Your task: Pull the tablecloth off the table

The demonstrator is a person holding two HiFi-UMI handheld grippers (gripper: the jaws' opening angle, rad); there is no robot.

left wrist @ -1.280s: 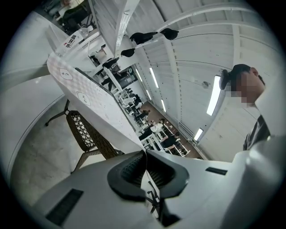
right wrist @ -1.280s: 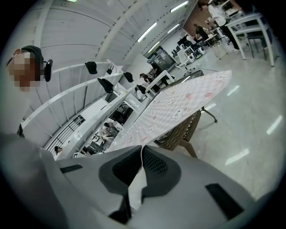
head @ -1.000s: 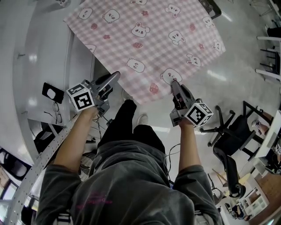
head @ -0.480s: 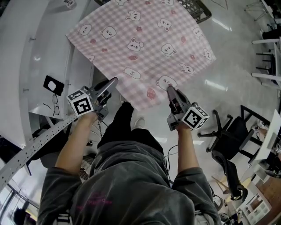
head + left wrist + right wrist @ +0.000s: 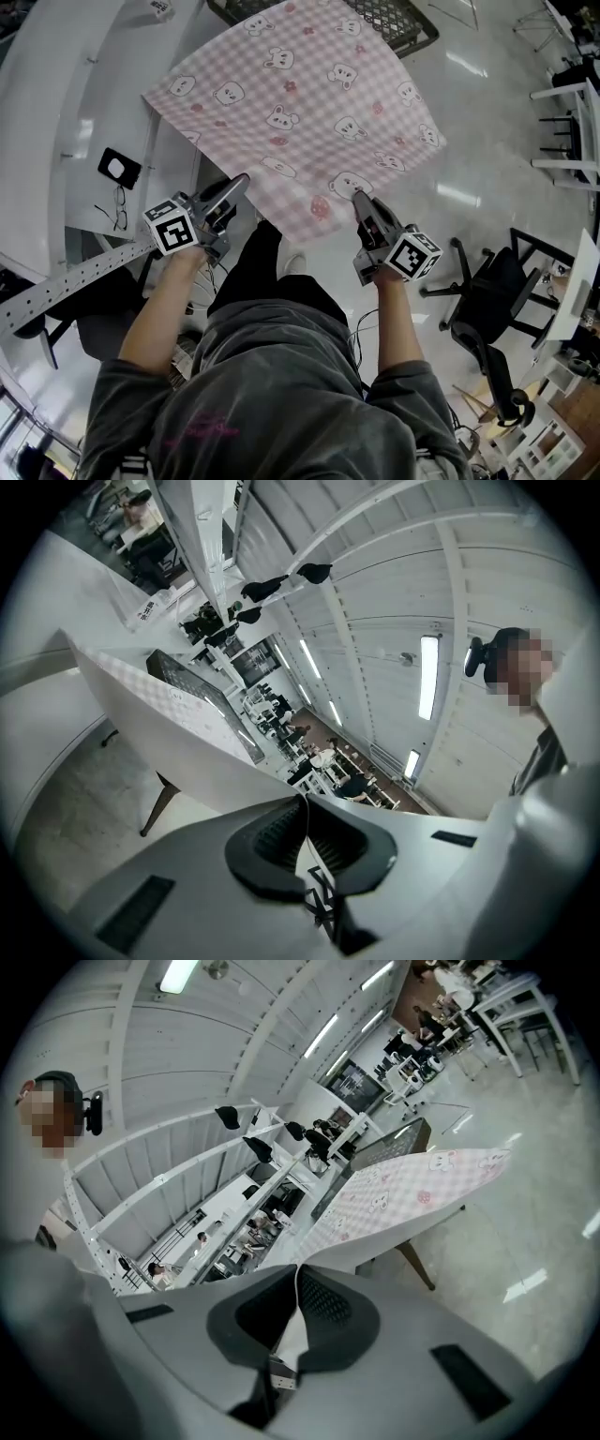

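Pinching tablecloth at near hem corners with clenched fingers of left gripper and right gripper, spread midair beside surface; probably light, limp, easily bunched.

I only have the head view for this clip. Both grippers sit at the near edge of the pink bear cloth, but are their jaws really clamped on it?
Observer: The left gripper is. Its own view shows the jaws closed on a thin edge of the tablecloth.
Operator: And the right one?
Observer: The right gripper is pinched shut on the cloth's edge too, with fabric running between the pads.
Operator: Anything under the cloth?
Observer: The right gripper view shows a brown leg standing on the floor below it.
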